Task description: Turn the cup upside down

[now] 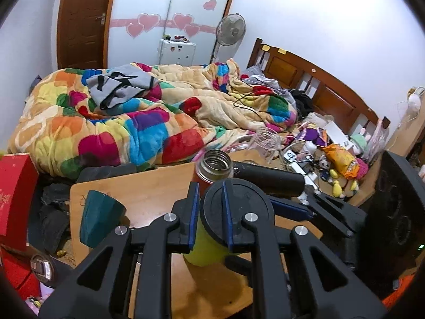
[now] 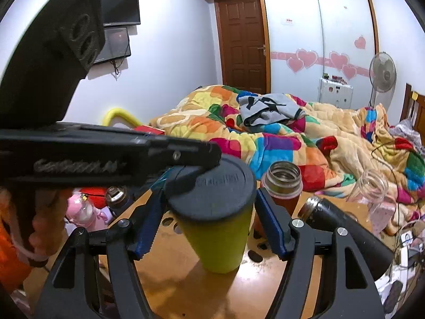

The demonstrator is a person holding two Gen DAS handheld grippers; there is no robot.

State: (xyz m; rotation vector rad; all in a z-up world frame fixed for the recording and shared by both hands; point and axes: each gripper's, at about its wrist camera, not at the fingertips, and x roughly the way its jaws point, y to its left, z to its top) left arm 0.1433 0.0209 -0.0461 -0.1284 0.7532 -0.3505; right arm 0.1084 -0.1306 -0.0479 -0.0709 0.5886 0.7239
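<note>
A lime-green cup (image 2: 220, 239) with a black round end cap on top (image 2: 212, 186) stands on the wooden table (image 2: 186, 287). My right gripper (image 2: 209, 226) is open, its blue-padded fingers on either side of the cup, apart from its walls. My left gripper (image 1: 211, 212) comes in from the left of the right wrist view and grips the cup's black top edge; in the left wrist view its blue pads (image 1: 195, 212) pinch the rim of the black cap (image 1: 239, 212), with the green body (image 1: 204, 250) below.
An open steel-mouthed red flask (image 2: 281, 183) stands just behind the cup. A black flask (image 2: 342, 226) lies on its side at right, with a clear glass jar (image 2: 377, 194) beyond. A dark green cup (image 1: 99, 218) sits tilted at the table's left. A bed with a colourful quilt (image 1: 119, 122) lies behind.
</note>
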